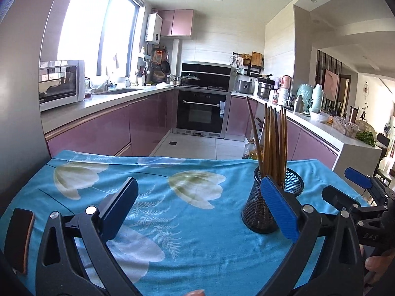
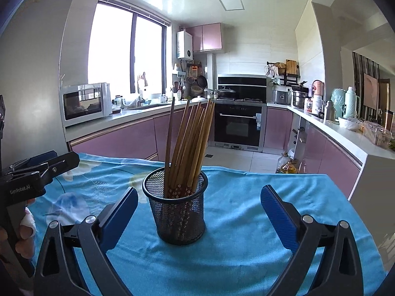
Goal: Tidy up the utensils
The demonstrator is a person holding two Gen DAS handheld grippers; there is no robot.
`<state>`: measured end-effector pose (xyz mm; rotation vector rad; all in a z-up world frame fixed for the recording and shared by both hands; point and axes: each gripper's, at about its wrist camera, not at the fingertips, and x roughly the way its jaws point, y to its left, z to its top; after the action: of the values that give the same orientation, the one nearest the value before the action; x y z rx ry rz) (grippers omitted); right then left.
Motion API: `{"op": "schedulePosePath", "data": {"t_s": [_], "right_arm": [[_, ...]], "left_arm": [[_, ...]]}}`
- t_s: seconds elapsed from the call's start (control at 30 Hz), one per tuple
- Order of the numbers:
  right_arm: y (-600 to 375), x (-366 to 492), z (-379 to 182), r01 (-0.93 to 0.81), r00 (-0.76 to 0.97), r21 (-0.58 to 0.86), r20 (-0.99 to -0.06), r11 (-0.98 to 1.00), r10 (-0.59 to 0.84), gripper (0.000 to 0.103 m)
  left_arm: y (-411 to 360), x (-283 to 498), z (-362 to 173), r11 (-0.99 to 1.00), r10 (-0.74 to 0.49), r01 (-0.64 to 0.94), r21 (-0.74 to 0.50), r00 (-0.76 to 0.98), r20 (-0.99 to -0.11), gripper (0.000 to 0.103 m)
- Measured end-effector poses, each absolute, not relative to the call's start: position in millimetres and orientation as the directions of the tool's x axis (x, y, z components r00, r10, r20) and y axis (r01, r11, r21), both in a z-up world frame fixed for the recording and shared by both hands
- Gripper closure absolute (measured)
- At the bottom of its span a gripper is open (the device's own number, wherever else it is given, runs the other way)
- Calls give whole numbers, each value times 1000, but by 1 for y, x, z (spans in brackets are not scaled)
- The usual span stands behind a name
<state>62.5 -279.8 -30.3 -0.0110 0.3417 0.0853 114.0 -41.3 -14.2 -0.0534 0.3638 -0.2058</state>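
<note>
So on my far left there's the white microwave sitting on the grey countertop, above the glossy pink cabinet doors, with the big bright window behind it.

Closer in, my left gripper has its blue-padded jaws spread wide with nothing between them, just the blue flower-print tablecloth underneath. In the right wrist view you can see that same tool poking in at the left edge, my hand wrapped around its black handle.

Next over is the thing I actually care about: the black wire-mesh cup standing upright on the cloth, roughly in the middle of the table from the right camera's angle. The bundle of long wooden chopsticks is standing in it, fanned out a bit and leaning, with one darker stick tilted off to the left of the rest. The ends down in the cup look dark red with a little flower pattern.

My right gripper is also fully spread and released. The cup sits ahead of it, a bit left of centre between the two blue pads, and neither pad touches the mesh.

Behind all that, the black built-in oven is at the back wall, and off to the right a counter crowded with pots, a mint green thermos and some bottles.
</note>
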Motion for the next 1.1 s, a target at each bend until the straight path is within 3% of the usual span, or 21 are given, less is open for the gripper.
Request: {"op": "schedulePosePath", "data": {"t_s": [0.5, 1.1], "right_arm": [[-280, 48, -29, -41, 955, 5, -295, 999, 41, 7], [-278, 35, -24, -34, 965, 1, -259, 999, 33, 7]], "left_arm": [[-40, 91, -13, 985, -170, 158, -63, 943, -285, 5], [-36, 83, -15, 988, -152, 141, -60, 948, -280, 5]]}}
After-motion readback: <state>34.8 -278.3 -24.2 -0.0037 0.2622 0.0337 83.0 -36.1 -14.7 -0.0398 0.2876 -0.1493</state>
